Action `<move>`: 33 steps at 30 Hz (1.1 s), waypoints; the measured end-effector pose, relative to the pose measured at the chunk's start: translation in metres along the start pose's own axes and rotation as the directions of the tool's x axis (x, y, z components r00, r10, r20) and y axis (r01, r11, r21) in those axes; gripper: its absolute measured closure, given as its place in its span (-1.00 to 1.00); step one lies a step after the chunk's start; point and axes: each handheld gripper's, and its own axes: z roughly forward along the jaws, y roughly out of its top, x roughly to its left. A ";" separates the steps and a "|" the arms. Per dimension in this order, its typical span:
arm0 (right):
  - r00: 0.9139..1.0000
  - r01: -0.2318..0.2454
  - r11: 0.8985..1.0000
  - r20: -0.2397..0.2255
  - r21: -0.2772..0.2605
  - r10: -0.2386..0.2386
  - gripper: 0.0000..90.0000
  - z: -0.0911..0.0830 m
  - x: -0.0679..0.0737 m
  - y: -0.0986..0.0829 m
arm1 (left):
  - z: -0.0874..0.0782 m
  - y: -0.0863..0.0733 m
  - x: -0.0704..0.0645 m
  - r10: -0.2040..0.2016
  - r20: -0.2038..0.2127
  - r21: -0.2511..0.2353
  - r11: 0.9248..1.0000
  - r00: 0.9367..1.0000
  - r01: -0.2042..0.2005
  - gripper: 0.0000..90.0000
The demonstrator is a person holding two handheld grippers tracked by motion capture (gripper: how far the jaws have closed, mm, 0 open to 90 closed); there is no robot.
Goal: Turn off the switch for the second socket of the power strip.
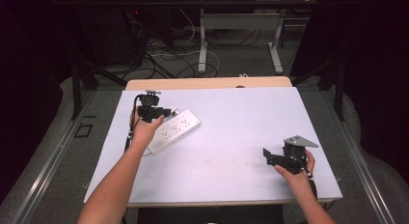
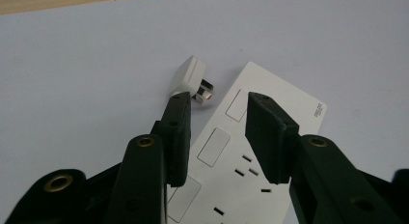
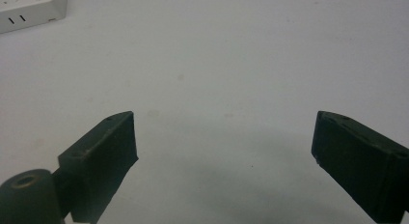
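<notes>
Left gripper [image 2: 217, 105] over power strip [image 1: 174, 130] near counter's [image 1: 241, 118] left edge, jaws spread, empty. Small plug [image 2: 190, 78] beside strip: likely light, stiff, slippery; pinch its flat sides. Right gripper [image 3: 222, 151] spread wide, empty.

A lab or recording studio: black curtains [image 1: 381, 64] enclose a white-topped work table [image 1: 241, 122], tangled cables [image 1: 164, 60] cross the grey carpeted floor [image 1: 58, 156], and a metal-legged desk [image 1: 241, 26] stands behind.
</notes>
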 end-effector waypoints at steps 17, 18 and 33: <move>1.000 -0.009 1.000 -0.003 0.003 0.009 -0.81 0.001 -0.001 0.000 | 0.025 -0.002 -0.005 -0.022 0.002 0.063 0.998 1.000 0.021 0.54; 1.000 -0.009 1.000 -0.003 0.003 0.009 -0.80 0.001 -0.001 0.000 | 0.026 -0.001 -0.006 -0.020 0.001 0.070 0.997 1.000 0.020 0.55; 1.000 -0.007 1.000 -0.006 0.010 0.007 -0.79 0.003 -0.002 -0.001 | 0.041 -0.003 -0.009 -0.025 -0.016 0.112 0.993 1.000 0.026 0.81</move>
